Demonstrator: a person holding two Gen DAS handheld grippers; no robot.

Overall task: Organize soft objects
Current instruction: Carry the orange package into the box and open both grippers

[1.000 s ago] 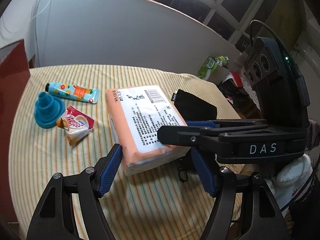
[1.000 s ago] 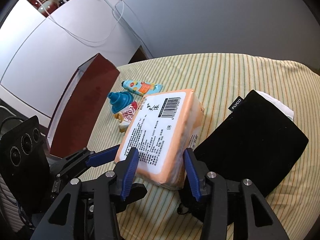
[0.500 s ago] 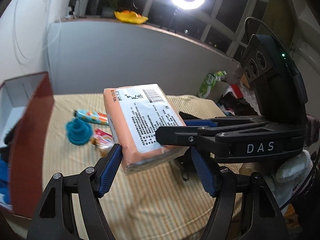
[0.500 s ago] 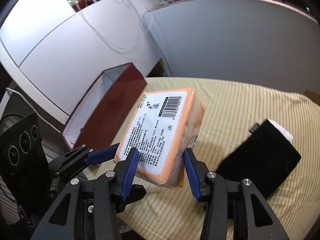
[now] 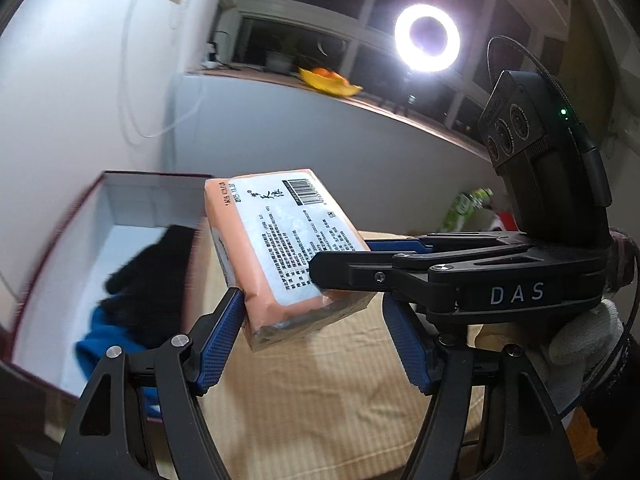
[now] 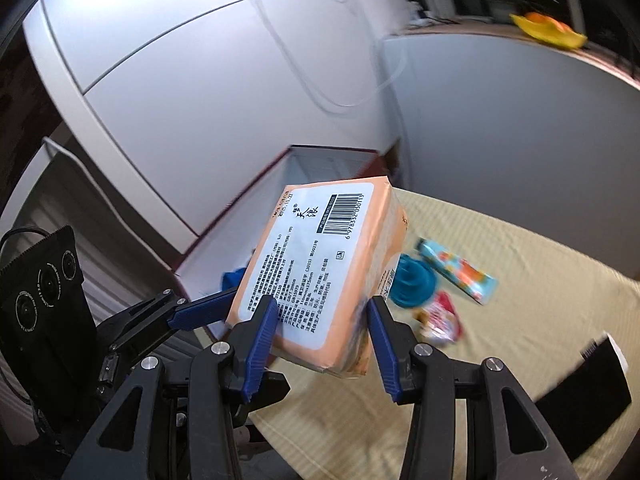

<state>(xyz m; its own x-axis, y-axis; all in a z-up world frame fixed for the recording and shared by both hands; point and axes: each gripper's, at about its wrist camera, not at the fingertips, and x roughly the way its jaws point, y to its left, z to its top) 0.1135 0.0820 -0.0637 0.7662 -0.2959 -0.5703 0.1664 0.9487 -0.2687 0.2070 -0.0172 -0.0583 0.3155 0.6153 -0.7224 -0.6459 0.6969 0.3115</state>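
An orange tissue pack (image 5: pixel 276 240) with a white label hangs in the air, tilted, held from two sides. My left gripper (image 5: pixel 310 296) is shut on its near end, blue pads against both flanks. My right gripper (image 5: pixel 344 256) comes in from the right and clamps the pack's right end. In the right wrist view the right gripper (image 6: pixel 320 300) pinches the tissue pack (image 6: pixel 320 256) at its lower end, and a left finger (image 6: pixel 200 314) touches its left side. Just behind and left of the pack stands a dark red box (image 5: pixel 152 176), white inside, holding black (image 5: pixel 152 276) and blue (image 5: pixel 108 344) soft items.
On the striped tablecloth (image 6: pixel 520 300) lie a blue folding funnel (image 6: pixel 412 280), a printed tube (image 6: pixel 460 270), a small sachet (image 6: pixel 440 318) and a black pouch (image 6: pixel 588 388). A gloved hand (image 5: pixel 580 340) holds the right gripper. White walls rise behind the box; a ring light (image 5: pixel 427 38) glares above.
Both grippers have lifted the tissue pack off the table and carried it left toward the red box, whose inside has come into view. The black pouch stayed on the cloth.
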